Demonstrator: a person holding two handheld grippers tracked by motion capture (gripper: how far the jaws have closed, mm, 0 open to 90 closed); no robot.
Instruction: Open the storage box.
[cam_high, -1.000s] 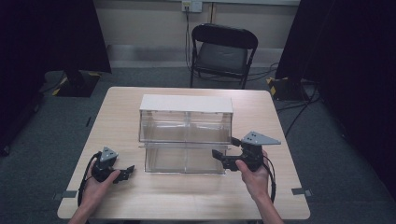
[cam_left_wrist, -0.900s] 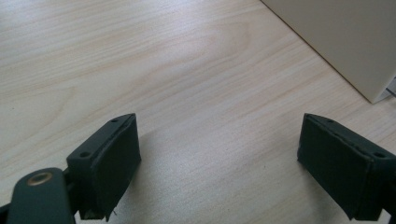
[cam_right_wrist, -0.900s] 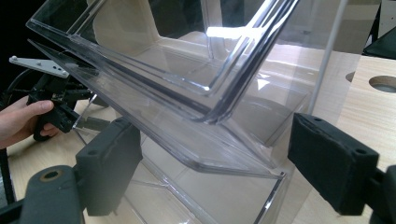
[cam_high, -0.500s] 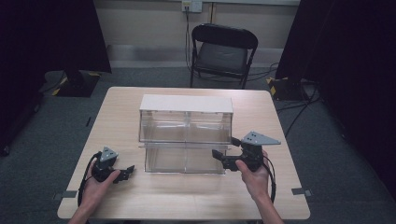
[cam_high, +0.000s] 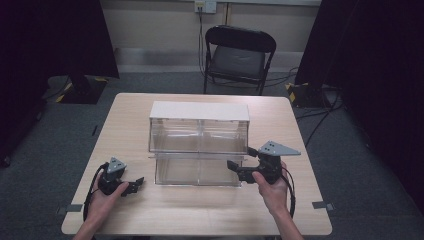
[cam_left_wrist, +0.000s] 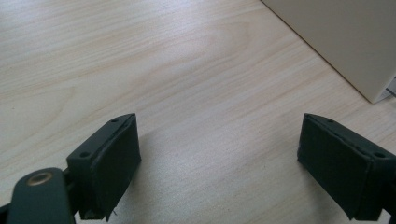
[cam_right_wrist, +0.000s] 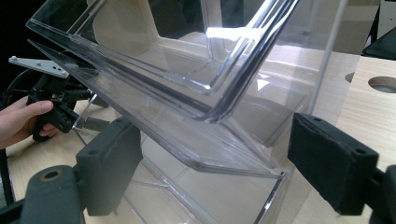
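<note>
On pale woodgrain table (cam_high: 200, 205) | clear plastic bin (cam_high: 199, 145) | left gripper (cam_high: 134, 185) agape | right gripper (cam_high: 236, 169) agape

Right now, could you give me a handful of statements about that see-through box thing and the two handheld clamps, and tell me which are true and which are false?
1. Both grippers are open. True: the left gripper and the right gripper each show a wide gap between the jaws.
2. The left gripper is clamped on the clear drawer unit. False: it hangs open over bare table, beside the unit.
3. The right gripper sits at the unit's right front corner. True.
4. The unit's top is white. True.
5. A red chair stands behind the table. False: the chair is black.
</note>
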